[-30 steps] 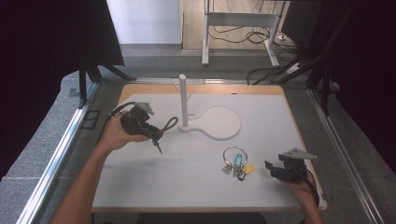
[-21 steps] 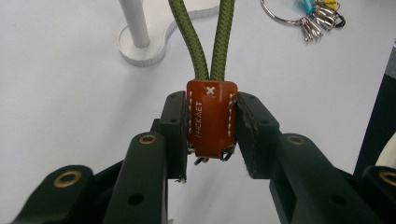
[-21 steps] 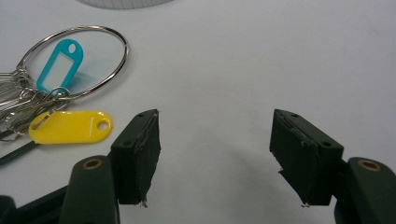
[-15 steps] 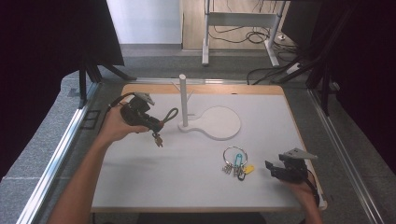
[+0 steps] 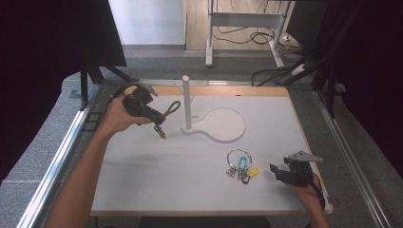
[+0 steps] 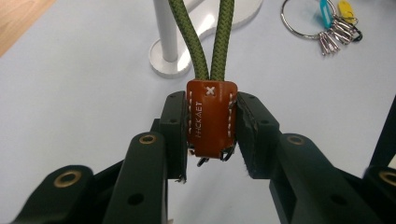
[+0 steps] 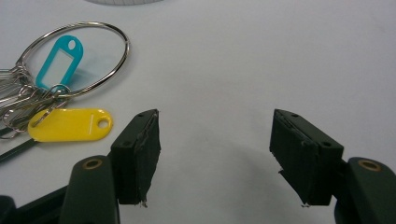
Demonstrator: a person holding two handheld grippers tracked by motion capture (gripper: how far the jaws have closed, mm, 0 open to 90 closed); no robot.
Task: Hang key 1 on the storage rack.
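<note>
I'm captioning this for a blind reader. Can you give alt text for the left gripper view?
The left gripper clamps a brown leather tab joining a green cord loop, above a white table; a white post stand and key ring lie beyond.

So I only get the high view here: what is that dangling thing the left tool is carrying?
Observer: A green cord loop with a brown leather tab; the left tool clamps the tab.
Operator: Anything written on it?
Observer: Stamped letters run along the tab, too small to read surely.
Operator: And the right tool, holding anything?
Observer: No, the right tool is open, with bare table between its jaws; the key ring with teal and yellow tags lies just beside it.
</note>
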